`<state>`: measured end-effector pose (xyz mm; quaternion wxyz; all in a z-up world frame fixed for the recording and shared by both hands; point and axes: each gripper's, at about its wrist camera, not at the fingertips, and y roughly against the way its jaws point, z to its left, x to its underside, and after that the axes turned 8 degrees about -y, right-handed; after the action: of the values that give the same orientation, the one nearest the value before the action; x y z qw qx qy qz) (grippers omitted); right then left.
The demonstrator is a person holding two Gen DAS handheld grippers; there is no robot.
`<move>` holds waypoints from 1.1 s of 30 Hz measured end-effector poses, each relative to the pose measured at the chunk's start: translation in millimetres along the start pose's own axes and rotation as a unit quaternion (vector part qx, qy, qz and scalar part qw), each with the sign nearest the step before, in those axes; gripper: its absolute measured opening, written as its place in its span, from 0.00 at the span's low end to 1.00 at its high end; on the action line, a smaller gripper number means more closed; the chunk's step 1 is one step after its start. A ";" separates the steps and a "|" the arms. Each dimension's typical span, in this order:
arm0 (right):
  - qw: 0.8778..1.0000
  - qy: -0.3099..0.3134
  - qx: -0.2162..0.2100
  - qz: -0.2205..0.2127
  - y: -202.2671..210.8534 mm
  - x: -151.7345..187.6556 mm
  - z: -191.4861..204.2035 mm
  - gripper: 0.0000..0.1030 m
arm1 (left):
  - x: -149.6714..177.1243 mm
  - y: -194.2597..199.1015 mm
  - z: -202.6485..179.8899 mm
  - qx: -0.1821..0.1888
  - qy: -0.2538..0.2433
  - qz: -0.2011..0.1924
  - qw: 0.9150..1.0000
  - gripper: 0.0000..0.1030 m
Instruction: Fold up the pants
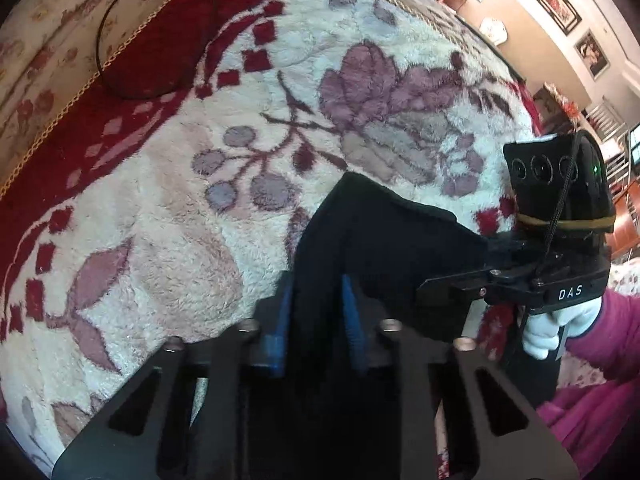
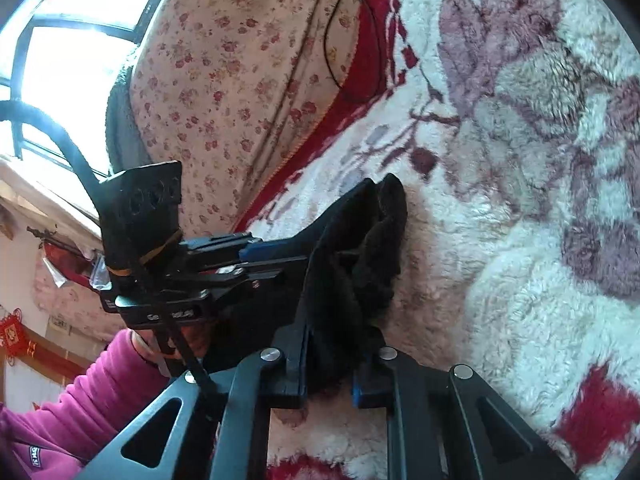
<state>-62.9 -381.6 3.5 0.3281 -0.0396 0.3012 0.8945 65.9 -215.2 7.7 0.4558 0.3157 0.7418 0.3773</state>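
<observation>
I hold the black pants [image 1: 384,232] with both of my tools, just above the fluffy floral blanket [image 1: 168,200] that covers the bed. My left jaws [image 1: 316,312] are pinching a thick fold of the dark cloth between the blue pads [image 1: 352,300]. My right jaws [image 2: 332,364] are also pressed together on the cloth; in the right wrist view the fabric goes up from between them in a bunched, wrinkled heap. The two grips are near each other, and the cloth between them is short and slack. The far end of the pants rests on the blanket, or almost; I cannot say exactly.

I judge that the pants are soft and light. They look like knit or fleece, they have no stiffness, and they will sag and crumple wherever I do not support them. They should not slip much on the rubber pads, but the pile of the blanket may drag on them. I think it is better to hold at an edge or a corner, through all layers, and to keep the cloth stretched between my two hands.
</observation>
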 end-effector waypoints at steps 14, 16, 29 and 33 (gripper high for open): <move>0.993 0.076 -0.084 -0.031 33.9 7.4 77.9 0.13 | 14.3 87.8 -26.7 -0.021 0.011 -0.111 0.993 0.12; 0.990 0.096 -0.097 -0.029 35.4 9.5 97.6 0.13 | 23.4 114.5 -30.9 -0.031 0.012 -0.132 0.991 0.12; 0.962 0.213 -0.149 0.086 -35.3 66.2 208.3 0.13 | 143.9 217.9 -16.2 -0.101 0.118 -0.216 0.964 0.12; 0.952 0.233 -0.133 0.148 -98.2 92.3 218.9 0.13 | 211.9 239.6 13.6 -0.132 0.212 -0.244 0.937 0.12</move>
<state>-47.3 -146.7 106.8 0.1046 -0.2449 0.2499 0.9309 26.5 84.2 113.9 0.4038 -0.0250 0.8188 0.4074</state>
